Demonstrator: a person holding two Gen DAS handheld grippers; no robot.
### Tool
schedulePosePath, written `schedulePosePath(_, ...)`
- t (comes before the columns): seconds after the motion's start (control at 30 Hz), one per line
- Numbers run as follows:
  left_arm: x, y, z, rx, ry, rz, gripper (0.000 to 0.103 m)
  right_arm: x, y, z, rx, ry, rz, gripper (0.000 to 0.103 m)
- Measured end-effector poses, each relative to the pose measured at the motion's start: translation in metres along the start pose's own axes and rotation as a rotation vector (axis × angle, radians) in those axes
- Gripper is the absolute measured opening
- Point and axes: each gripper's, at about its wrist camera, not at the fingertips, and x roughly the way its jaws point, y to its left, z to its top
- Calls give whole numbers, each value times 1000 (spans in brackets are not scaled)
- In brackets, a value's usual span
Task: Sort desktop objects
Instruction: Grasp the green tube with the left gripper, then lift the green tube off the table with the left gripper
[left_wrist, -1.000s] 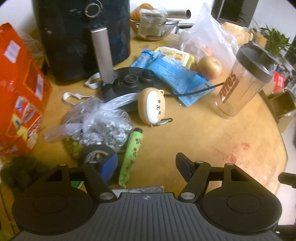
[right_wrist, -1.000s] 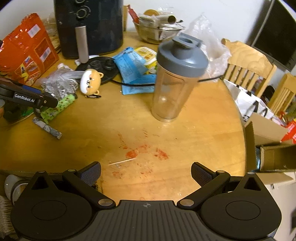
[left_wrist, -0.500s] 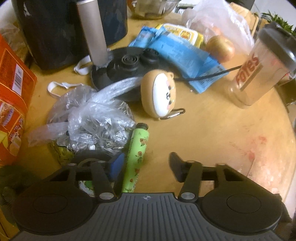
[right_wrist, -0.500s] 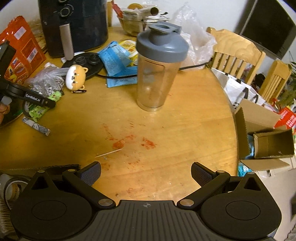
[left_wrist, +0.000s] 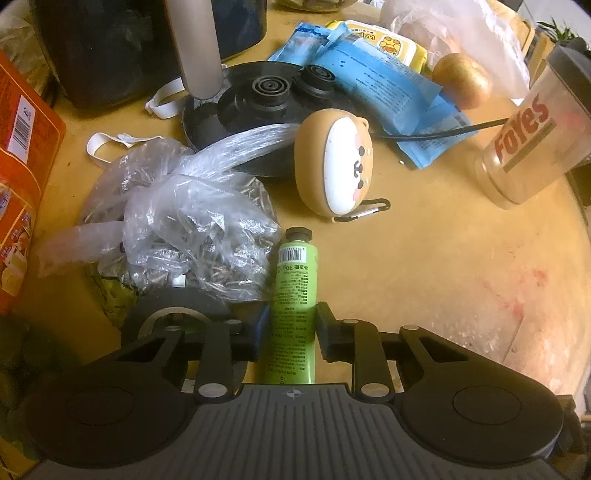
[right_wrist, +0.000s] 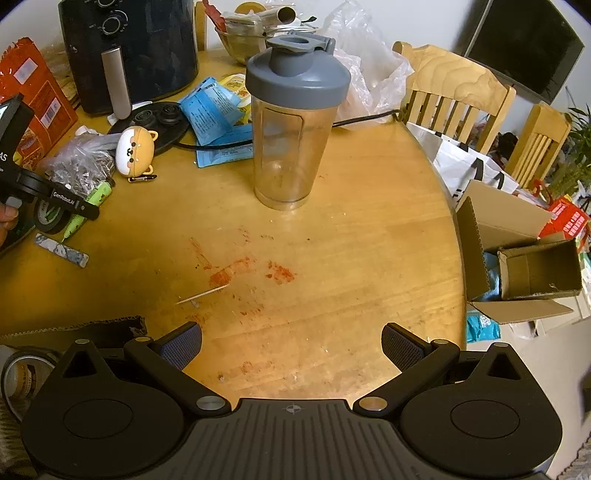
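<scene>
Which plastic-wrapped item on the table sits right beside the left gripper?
The clear bag of dried bits, lying against the green tube that the left gripper clamps. The blue packets and the orange bag lie farther off.

Left wrist view: low and close over the round wooden tabletop (left_wrist: 424, 280), looking forward along its tongs (left_wrist: 291, 328) at clutter. Right wrist view: higher, farther back, facing across the same tabletop (right_wrist: 351, 258). Shared by both: the clear shaker bottle with grey lid (left_wrist: 532, 136) (right_wrist: 295, 125), the tan bear-faced pouch (left_wrist: 336, 166) (right_wrist: 133, 150), the green tube (left_wrist: 293, 295) (right_wrist: 96, 195).
</scene>
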Motion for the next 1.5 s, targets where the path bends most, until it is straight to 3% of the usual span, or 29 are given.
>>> schedulePosePath(0.3,-6,-3,0,-11,-34,11,26,-4,2,-2,-24,-12,4,103)
schedulePosePath(0.8,-64,-10,-17,-63,-169,-14,25,-7,18,6,-100,-43,55,103)
schedulePosePath(1.5,-150,-11,-86,-257,-277,13,25,-14,60,14,-258,-96,172,103)
